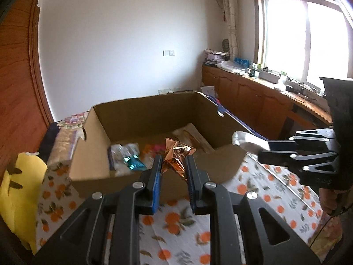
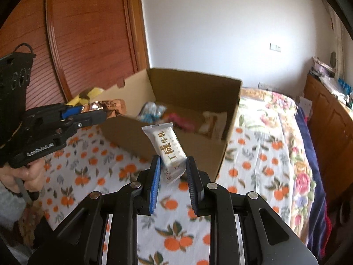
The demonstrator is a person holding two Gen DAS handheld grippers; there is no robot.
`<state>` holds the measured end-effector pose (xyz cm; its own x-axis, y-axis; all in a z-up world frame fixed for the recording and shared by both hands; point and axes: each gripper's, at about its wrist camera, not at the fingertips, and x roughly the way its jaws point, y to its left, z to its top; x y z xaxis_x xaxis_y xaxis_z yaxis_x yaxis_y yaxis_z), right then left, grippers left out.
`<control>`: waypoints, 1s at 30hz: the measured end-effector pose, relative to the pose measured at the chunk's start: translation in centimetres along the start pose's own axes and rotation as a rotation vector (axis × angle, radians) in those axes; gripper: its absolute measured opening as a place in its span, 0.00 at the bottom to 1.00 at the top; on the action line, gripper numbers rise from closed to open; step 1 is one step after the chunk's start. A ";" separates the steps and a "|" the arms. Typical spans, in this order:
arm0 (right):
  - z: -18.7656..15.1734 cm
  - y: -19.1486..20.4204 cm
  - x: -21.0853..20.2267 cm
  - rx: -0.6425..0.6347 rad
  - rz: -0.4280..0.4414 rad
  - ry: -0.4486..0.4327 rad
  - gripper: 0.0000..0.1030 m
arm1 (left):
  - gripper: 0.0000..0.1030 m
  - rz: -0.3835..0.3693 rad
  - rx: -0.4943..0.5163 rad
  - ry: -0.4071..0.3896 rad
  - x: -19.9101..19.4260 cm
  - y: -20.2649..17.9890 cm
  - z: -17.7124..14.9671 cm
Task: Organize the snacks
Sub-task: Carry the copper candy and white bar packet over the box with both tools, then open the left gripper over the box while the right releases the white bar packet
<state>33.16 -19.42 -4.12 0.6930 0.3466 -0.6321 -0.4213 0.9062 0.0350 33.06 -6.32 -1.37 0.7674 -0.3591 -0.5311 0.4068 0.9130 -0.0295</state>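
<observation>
L gripper (image 1: 174, 165), lower centre of left wrist view: jaws clamped on 1 crinkled copper-foil snack packet (image 1: 177, 154), held up in front of the cardboard box (image 1: 154, 108). R gripper (image 2: 173, 167), lower centre of right wrist view: closed on 1 white snack bar wrapper (image 2: 168, 148) w/ dark printed characters, tilted, top end up-left.

Count: 2 grippers, 2 held snacks, 1 open box at frame centre on bed w/ orange-print sheet (image 1: 176, 220).

Inside box, approx 4 items: clear/teal packet (image 1: 128, 159), something pink (image 2: 178, 119), pale wrapped pack at right (image 1: 192, 135); rest blurred, can't ID.

Yellow plush (image 1: 19, 192) at left edge, cut off. 1 hand (image 2: 26, 174) on L gripper handle, lower left of right wrist view. R gripper's wrapper shows only as silver end in left wrist view, mid-right. Wood counter under window, upper right; clutter there too small to make out.
</observation>
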 end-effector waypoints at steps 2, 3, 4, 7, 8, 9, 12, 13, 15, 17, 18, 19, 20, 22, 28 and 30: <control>0.8 -0.1 0.4 -0.002 0.001 -0.010 0.21 | 0.18 0.018 0.004 -0.001 0.9 0.6 0.6; 1.4 -0.1 0.7 -0.002 0.000 -0.016 0.21 | 0.18 0.026 0.006 -0.002 1.2 0.8 0.8; 1.8 -0.1 1.1 -0.002 0.000 -0.018 0.21 | 0.18 0.032 0.005 -0.002 1.5 1.1 0.9; 2.7 -0.2 2.3 0.000 0.000 -0.014 0.21 | 0.18 0.039 -0.009 0.008 2.8 1.9 1.2; 2.9 -0.3 2.7 0.000 0.000 -0.012 0.21 | 0.18 0.041 -0.011 0.011 3.2 2.1 1.2; 3.1 -0.3 3.3 0.000 0.003 -0.004 0.21 | 0.18 0.043 -0.012 0.015 3.5 2.3 1.2; 3.4 -0.5 4.2 0.006 0.006 0.007 0.21 | 0.18 0.049 -0.019 0.032 4.5 2.8 1.1; 3.6 -0.6 4.6 0.009 0.005 0.010 0.21 | 0.18 0.051 -0.022 0.036 4.7 2.9 1.0; 3.8 -0.9 5.3 0.021 0.004 0.015 0.21 | 0.18 0.053 -0.033 0.046 5.2 3.2 0.8; 4.1 -1.2 6.0 0.036 0.003 0.020 0.21 | 0.19 0.055 -0.039 0.051 5.6 3.4 0.6; 4.2 -1.3 6.3 0.044 -0.001 0.021 0.21 | 0.19 0.054 -0.041 0.054 5.7 3.4 0.5; 4.4 -1.5 6.7 0.049 -0.004 0.024 0.21 | 0.19 0.054 -0.040 0.057 5.7 3.4 0.4; 4.4 -1.6 7.0 0.054 -0.007 0.027 0.21 | 0.19 0.055 -0.039 0.057 5.7 3.5 0.3; 4.5 -1.9 7.6 0.063 -0.013 0.035 0.21 | 0.20 0.060 -0.040 0.059 5.7 3.5 0.1; 4.1 -1.8 8.2 0.046 -0.042 0.030 0.30 | 0.28 0.072 -0.027 0.064 5.8 3.3 0.1; 4.1 -1.7 8.1 0.040 -0.055 0.028 0.32 | 0.29 0.073 -0.024 0.063 5.6 3.2 0.1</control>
<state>41.85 -17.22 -6.13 0.6976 0.2900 -0.6552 -0.3594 0.9327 0.0302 38.69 -5.44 -4.37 0.7616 -0.2792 -0.5848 0.3384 0.9410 -0.0085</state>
